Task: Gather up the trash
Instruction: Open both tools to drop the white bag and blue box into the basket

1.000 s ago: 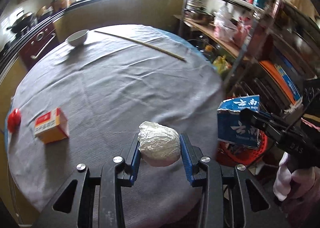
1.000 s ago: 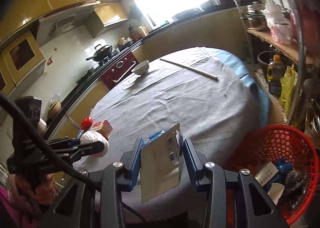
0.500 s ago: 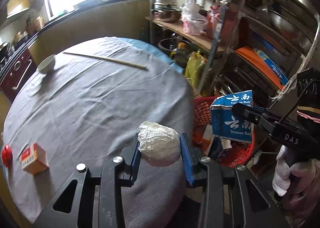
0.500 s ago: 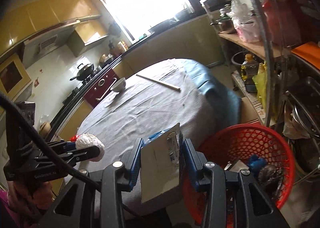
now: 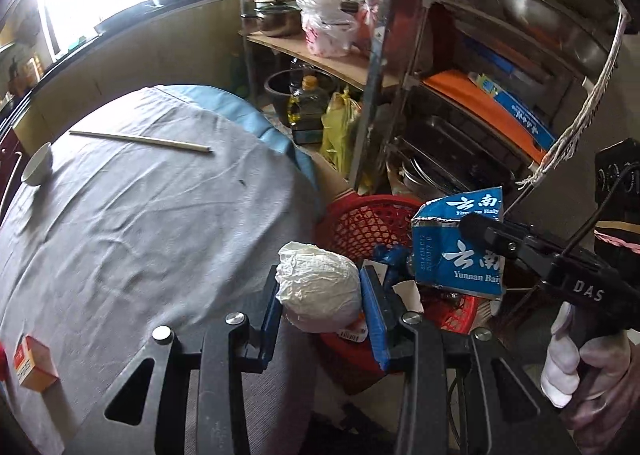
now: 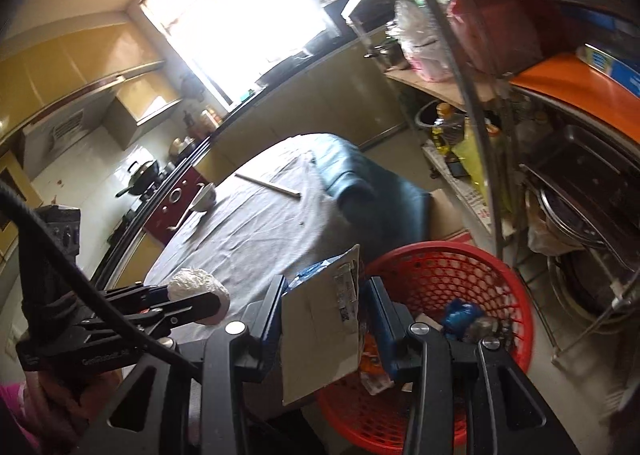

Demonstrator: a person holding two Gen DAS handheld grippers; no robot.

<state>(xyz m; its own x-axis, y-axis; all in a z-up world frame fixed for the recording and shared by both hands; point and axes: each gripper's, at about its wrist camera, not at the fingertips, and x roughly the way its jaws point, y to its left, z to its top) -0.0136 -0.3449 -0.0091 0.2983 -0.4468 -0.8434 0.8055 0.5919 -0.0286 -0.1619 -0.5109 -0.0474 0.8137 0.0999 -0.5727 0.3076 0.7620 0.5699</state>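
Observation:
My left gripper (image 5: 320, 295) is shut on a crumpled white paper ball (image 5: 318, 287) and holds it at the table's right edge, beside the red mesh basket (image 5: 360, 221). My right gripper (image 6: 326, 315) is shut on a flattened blue and white carton (image 6: 320, 331), held over the near rim of the red basket (image 6: 472, 267). The carton (image 5: 460, 251) also shows in the left wrist view, above the basket. The paper ball (image 6: 198, 291) shows at left in the right wrist view. The basket holds several pieces of trash.
The round table has a grey cloth (image 5: 140, 223). On it lie an orange box (image 5: 34, 363), a white bowl (image 5: 38, 165) and a long stick (image 5: 140, 140). A metal shelf rack (image 5: 460, 95) with pots and bags stands right behind the basket.
Both grippers have swung right, from over the table toward the red basket. Each keeps its hold. The carton is now over the basket and the paper ball is at the table edge.

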